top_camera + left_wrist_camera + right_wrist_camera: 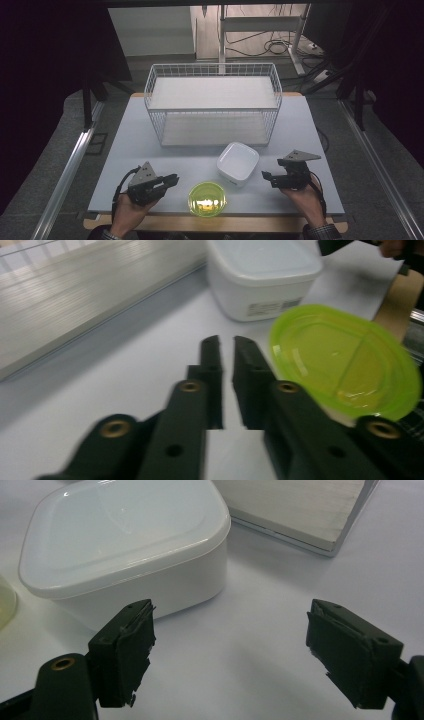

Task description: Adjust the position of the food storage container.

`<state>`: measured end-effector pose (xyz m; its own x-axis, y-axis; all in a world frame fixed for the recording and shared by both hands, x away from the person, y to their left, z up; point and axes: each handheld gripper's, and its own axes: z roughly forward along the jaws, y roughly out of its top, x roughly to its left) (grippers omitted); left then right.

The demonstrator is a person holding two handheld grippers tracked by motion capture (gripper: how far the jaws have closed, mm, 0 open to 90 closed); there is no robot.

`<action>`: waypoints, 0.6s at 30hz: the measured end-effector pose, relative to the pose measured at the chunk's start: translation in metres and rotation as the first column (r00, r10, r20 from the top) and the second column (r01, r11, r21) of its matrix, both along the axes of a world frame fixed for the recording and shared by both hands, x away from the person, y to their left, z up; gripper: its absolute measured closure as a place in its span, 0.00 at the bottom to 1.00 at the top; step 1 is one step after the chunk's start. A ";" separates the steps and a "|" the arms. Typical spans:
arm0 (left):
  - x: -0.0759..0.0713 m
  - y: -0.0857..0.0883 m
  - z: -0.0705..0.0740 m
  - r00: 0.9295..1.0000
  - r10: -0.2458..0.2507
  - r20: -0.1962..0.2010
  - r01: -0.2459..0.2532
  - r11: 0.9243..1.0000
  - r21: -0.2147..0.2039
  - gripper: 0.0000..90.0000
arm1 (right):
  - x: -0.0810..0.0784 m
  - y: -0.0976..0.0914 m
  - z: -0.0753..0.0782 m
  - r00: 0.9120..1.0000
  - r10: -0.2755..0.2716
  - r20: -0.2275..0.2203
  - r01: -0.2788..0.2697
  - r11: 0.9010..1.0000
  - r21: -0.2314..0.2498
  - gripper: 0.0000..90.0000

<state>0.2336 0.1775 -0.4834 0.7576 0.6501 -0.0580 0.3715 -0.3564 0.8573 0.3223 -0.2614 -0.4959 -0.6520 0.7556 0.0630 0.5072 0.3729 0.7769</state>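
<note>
Green plate (207,198) between tools: left tool (172,180) closed empty, right tool (266,178) wide open.

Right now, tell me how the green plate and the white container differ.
The green plate is round, shallow, translucent lime; the white container is squarish, deeper, opaque white. The green plate lies nearer the table's front edge; the white container sits farther back, near the wire basket. Both rest on the table, ungripped.

Pale grey surface (125,145), wooden strip along the near edge. Resting on it: white wire basket (214,102) at the back, white lidded container (238,163) just before that, green round plate (206,199) near the front edge, beside the container.
</note>
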 end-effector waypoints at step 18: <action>-0.025 -0.072 0.002 0.979 -0.199 -0.041 0.199 0.980 -0.012 1.00 | 0.000 -0.001 -0.001 1.000 -0.014 -0.001 0.014 1.000 -0.007 0.22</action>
